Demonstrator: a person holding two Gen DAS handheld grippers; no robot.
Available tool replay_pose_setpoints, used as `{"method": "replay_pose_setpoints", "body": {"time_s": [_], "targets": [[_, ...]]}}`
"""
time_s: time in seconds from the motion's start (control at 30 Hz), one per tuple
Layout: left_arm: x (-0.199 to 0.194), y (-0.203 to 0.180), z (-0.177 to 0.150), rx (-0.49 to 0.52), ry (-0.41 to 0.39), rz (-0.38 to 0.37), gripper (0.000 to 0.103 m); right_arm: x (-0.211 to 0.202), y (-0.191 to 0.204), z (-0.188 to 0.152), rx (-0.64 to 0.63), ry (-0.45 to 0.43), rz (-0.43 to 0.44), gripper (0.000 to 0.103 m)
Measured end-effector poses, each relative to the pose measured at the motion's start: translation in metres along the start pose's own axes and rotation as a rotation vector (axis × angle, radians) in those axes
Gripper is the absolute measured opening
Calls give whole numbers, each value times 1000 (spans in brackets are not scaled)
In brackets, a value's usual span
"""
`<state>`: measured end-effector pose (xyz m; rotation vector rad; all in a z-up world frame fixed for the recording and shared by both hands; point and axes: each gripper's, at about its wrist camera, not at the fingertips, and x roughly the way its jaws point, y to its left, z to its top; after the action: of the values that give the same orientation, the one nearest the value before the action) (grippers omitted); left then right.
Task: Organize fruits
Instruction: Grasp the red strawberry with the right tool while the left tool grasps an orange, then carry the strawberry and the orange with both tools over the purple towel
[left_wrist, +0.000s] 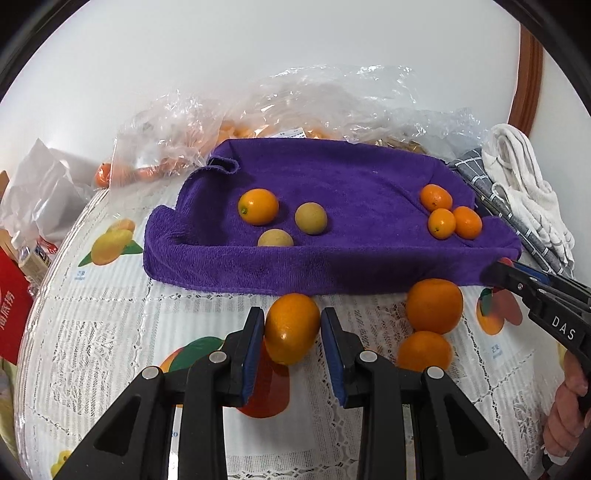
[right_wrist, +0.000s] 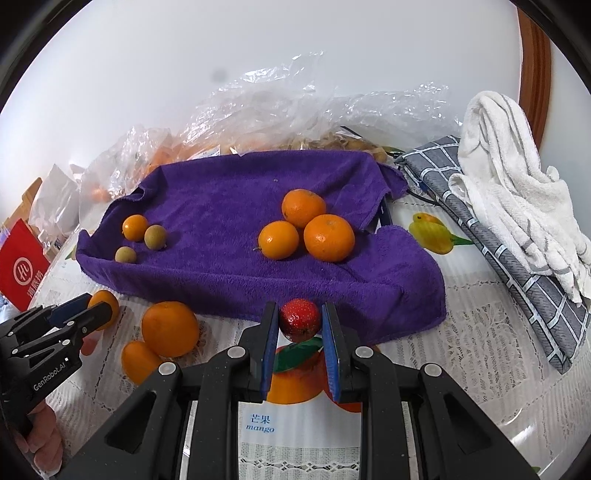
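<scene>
At six o'clock in the left wrist view, clamped by the left gripper: an oval orange fruit, both blue pads against its sides, just short of the purple towel. At three o'clock of it, two more oranges, touching. On the towel, toward eleven o'clock, one orange fruit and two pale brown ones; toward one o'clock, three small orange ones bunched together. At six o'clock in the right wrist view, pinched in the right gripper: a strawberry, at the towel's near edge. Beneath everything, a fruit-printed tablecloth.
</scene>
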<state>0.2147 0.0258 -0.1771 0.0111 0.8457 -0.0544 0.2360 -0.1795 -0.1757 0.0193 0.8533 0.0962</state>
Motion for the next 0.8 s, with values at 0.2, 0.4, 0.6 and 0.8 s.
{"method": "replay_pose_setpoints", "body": {"time_s": [0.2, 0.4, 0.6, 0.8], "targets": [[1, -2, -1, 5, -6, 10, 30, 1, 3, -1, -18, -1, -5, 23], [-3, 7, 0, -51, -24, -35, 30, -2, 4, 0, -24, -15, -6, 23], [-15, 13, 2, -97, -85, -71, 30, -6, 3, 0, -16, -33, 4, 23], [-26, 19, 5, -124, -145, -75, 30, -13, 4, 1, -13, -60, 8, 23]]}}
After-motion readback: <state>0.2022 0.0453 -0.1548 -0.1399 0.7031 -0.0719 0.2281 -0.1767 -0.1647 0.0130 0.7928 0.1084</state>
